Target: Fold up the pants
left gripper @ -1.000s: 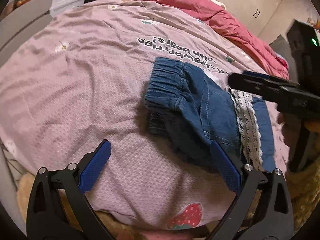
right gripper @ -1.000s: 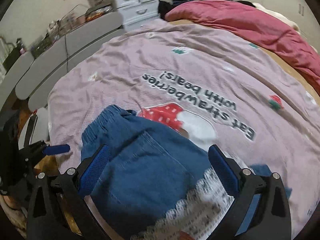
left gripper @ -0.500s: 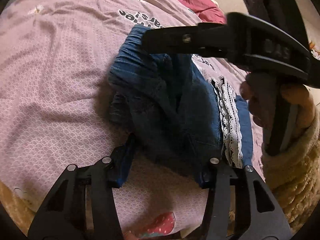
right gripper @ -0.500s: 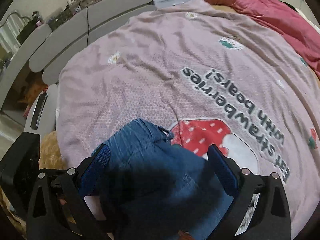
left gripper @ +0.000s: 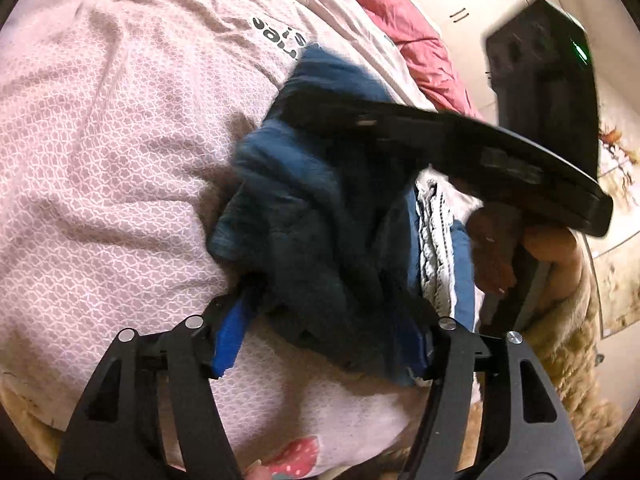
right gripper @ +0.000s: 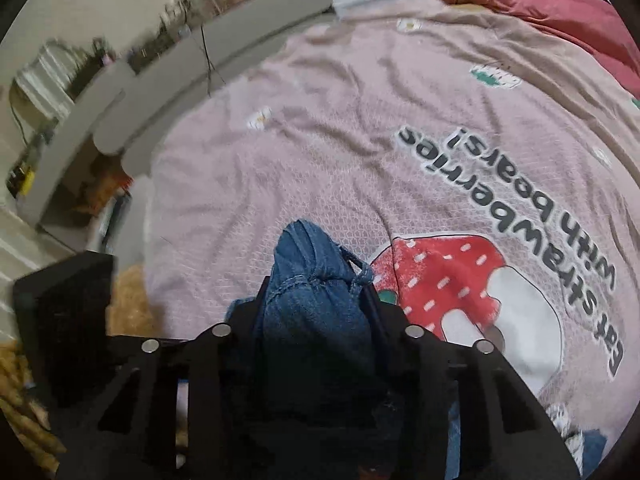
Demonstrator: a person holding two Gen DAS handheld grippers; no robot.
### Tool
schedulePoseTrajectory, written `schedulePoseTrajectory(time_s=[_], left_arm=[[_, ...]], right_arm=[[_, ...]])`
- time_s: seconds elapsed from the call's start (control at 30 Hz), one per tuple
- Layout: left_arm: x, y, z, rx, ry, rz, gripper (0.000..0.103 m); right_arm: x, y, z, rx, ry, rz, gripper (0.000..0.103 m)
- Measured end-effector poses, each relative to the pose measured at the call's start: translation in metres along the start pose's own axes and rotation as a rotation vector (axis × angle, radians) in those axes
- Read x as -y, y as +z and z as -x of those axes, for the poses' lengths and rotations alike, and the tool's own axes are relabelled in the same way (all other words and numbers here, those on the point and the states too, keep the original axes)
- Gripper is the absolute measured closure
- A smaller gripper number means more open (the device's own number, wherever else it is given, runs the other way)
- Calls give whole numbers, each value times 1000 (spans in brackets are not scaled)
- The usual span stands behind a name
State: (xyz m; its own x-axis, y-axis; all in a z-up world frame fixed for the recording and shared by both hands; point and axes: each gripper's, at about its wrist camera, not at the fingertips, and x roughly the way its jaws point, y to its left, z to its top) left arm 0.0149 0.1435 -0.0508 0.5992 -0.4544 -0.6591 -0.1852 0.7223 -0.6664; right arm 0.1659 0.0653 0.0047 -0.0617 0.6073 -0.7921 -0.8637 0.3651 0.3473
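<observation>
Pink patterned blanket [left gripper: 120,152] with a strawberry print fills both views; a red quilt [right gripper: 560,4] lies at the upper right of the right-wrist frame. Blue denim pants [left gripper: 320,216] sit bunched at centre of the left-wrist view, long axis running from lower centre to upper centre, gathered waistband end pointing toward the top, lace trim [left gripper: 430,240] along the right side. Left gripper [left gripper: 320,328], entering from the bottom edge, pinches the near denim edge between blue pads. Right gripper [right gripper: 316,312] clamps a raised denim fold; its fingertips are buried in cloth. Motion blur obscures the folds' layering.
</observation>
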Motion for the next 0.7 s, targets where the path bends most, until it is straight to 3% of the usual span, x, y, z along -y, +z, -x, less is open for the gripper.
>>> schedulePoseTrajectory(time_s=[0.23, 0.7], left_arm=[[18, -3, 7, 19, -13, -10, 46], [114, -17, 3, 9, -58, -169, 44]], right_arm=[[9, -20, 59, 127, 94, -38, 66], [53, -87, 143, 300, 94, -108, 65]])
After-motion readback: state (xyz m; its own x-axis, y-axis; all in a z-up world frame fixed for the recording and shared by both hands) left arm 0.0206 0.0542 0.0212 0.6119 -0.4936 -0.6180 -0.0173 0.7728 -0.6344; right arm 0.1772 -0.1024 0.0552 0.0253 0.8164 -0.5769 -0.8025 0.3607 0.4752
